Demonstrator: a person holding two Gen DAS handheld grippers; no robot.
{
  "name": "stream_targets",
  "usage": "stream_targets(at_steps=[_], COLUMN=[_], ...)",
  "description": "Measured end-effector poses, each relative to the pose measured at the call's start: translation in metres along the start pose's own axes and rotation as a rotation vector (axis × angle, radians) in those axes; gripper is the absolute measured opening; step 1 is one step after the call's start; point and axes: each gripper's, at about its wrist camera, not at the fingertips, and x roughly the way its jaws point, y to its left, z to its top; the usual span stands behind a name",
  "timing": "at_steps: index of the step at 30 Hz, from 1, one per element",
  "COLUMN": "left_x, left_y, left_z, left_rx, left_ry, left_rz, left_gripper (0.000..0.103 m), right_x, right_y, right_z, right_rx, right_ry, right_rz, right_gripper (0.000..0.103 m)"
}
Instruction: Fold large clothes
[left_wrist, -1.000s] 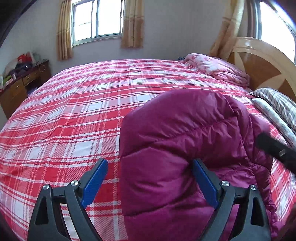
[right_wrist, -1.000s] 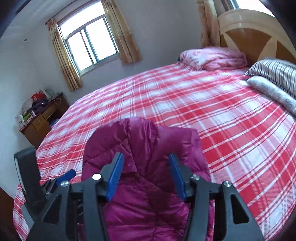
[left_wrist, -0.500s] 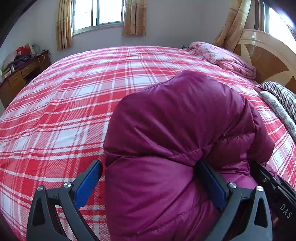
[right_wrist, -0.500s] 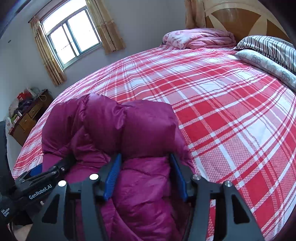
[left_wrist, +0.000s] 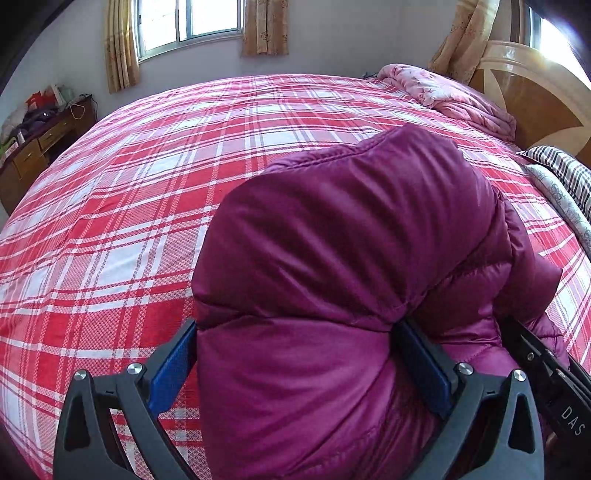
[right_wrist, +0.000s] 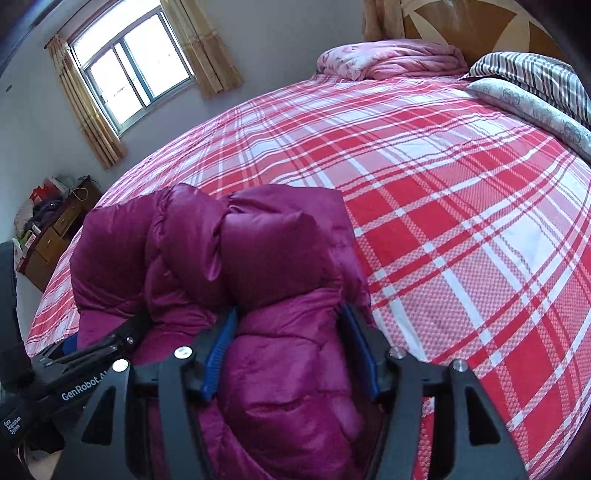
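A puffy magenta jacket (left_wrist: 351, 229) lies folded into a thick bundle on the red plaid bedspread (left_wrist: 129, 206), at its near edge. My left gripper (left_wrist: 295, 328) stands wide open around the bundle's near fold. The padding bulges against both blue pads. My right gripper (right_wrist: 289, 310) straddles another part of the jacket (right_wrist: 273, 243); its jaws are opening while the pads still pinch the fabric between them. Each gripper shows in the other's view: the left gripper (right_wrist: 110, 347) at lower left, the right gripper (left_wrist: 535, 362) at lower right.
A pink quilt (right_wrist: 391, 59) and a striped pillow (right_wrist: 535, 74) lie at the wooden headboard (left_wrist: 535, 88). A cluttered wooden dresser (left_wrist: 33, 147) stands against the left wall under a curtained window (left_wrist: 192, 22). The plaid bedspread (right_wrist: 461, 221) stretches beyond and right of the jacket.
Both grippers sank toward the bed with the jacket, which now rests lower and looms larger. The left jaws spread wider and the fold fills them. The right jaws widened slightly.
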Motion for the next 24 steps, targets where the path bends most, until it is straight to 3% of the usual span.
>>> stream_targets(at_steps=[24], left_x=[0.0065], left_y=[0.0042], left_z=[0.0006], left_rx=[-0.014], left_ry=[0.026], left_rz=[-0.034], left_gripper=[0.102], right_x=[0.0006], right_y=[-0.0027], right_z=[-0.0007], right_rx=[0.007], right_ry=[0.002], right_rz=[0.003], right_gripper=[0.062])
